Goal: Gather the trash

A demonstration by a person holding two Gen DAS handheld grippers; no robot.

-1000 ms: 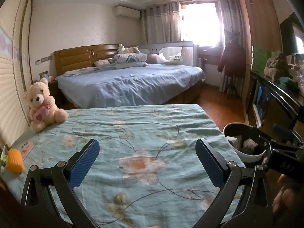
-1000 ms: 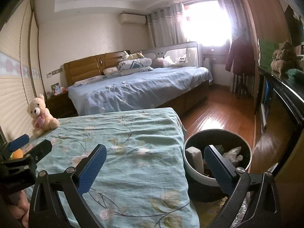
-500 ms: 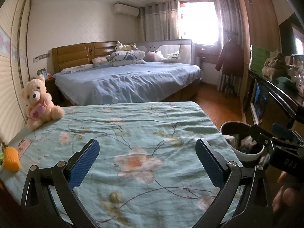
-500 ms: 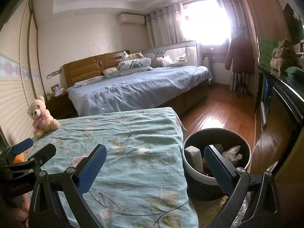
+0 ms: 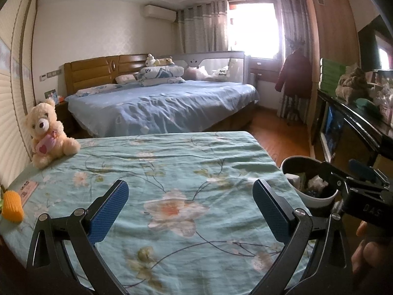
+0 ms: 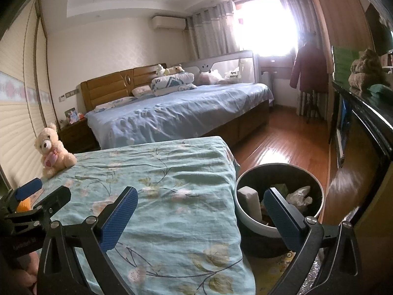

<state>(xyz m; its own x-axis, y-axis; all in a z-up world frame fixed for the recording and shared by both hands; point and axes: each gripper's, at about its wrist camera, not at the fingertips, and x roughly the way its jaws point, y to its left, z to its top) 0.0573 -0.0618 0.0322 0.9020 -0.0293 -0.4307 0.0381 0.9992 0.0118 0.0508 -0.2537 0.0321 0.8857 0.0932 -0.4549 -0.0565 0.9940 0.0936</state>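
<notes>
Both grippers empty: left gripper (image 5: 190,207) fingers spread wide above floral bedspread (image 5: 172,172); right gripper (image 6: 200,215) fingers likewise apart.

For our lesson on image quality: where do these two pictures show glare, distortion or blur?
Left wrist view: the window is blown out white, the walls bow from fisheye distortion, and the bedspread blurs near the lens. Right wrist view: stronger window glare washes over the curtains, and the floor reflects it.
</notes>
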